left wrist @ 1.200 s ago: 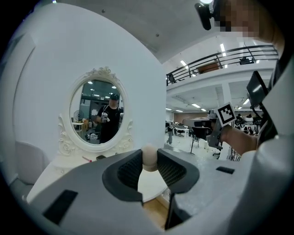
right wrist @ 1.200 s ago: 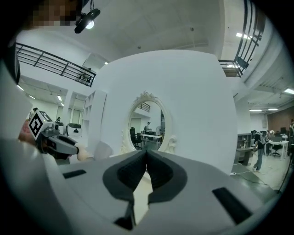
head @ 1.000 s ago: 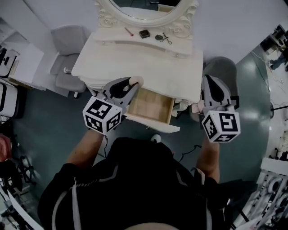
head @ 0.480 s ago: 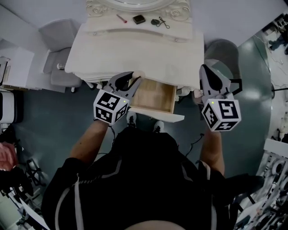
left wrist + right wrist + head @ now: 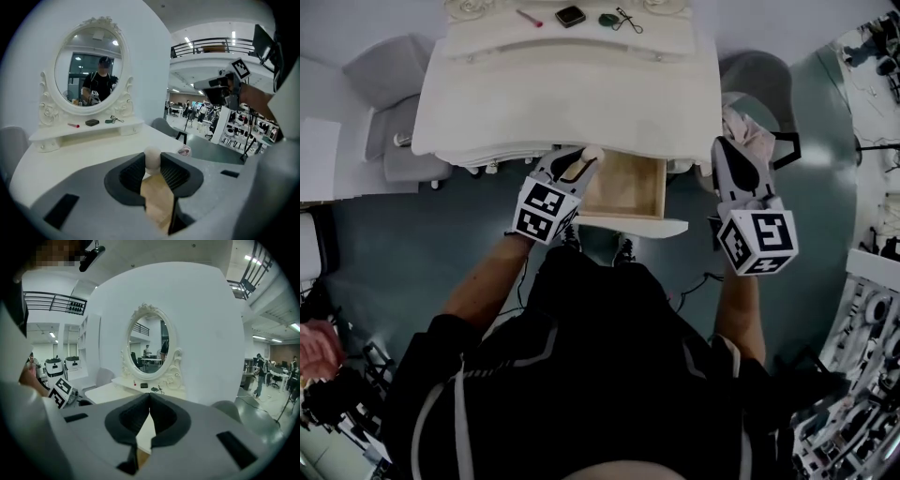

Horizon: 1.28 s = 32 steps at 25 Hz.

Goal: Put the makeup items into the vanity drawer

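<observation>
Sponge (image 5: 152, 156) | left tool (image 5: 152, 160) grips it, plain in left gripper view | right tool (image 5: 149, 398) closed

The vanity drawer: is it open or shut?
Open. The drawer is pulled out from the vanity, and its bare wooden inside shows.

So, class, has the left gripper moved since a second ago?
Yes. The left gripper has sunk towards the open drawer, at its left edge; its marker cube looks smaller against the drawer.
</observation>
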Tool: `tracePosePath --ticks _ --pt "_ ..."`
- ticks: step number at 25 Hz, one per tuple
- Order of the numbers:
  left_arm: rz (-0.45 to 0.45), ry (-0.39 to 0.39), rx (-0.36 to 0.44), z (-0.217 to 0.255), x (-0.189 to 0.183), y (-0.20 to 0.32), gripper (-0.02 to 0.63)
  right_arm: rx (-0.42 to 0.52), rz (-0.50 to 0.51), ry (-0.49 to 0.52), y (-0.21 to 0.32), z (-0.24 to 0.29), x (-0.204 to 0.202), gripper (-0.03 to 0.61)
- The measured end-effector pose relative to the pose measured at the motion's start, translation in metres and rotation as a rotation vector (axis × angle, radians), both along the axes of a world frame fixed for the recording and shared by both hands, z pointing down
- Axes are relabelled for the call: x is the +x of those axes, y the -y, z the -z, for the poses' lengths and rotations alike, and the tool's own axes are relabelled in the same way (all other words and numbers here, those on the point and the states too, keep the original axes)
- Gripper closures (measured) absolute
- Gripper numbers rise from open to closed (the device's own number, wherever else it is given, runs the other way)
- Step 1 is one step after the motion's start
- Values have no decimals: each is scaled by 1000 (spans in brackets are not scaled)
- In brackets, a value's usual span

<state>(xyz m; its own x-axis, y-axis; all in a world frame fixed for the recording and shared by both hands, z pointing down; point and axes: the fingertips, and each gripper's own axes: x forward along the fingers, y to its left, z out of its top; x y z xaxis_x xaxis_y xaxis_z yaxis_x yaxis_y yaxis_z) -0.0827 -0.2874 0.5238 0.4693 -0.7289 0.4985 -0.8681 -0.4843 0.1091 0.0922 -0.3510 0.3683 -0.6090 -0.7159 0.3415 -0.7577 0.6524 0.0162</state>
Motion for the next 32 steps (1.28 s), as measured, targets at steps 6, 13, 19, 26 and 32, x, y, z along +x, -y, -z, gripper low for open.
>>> tracePosePath --ticks 6,13,19,26,32 --pt "-44 16 -105 -61 3 1 511 -34 -42 -27 -6 -17 7 574" --pt "-139 133 -152 -124 19 5 509 -81 -55 -52 -11 -42 6 574" --pt "-182 182 -223 -175 30 7 509 -111 -104 -90 -17 -60 20 574" --pt "-212 217 -271 -214 38 13 508 -150 -159 -121 -24 -77 35 574" --pt "-259 282 -282 -240 40 15 508 -158 -176 -146 -31 -82 40 574"
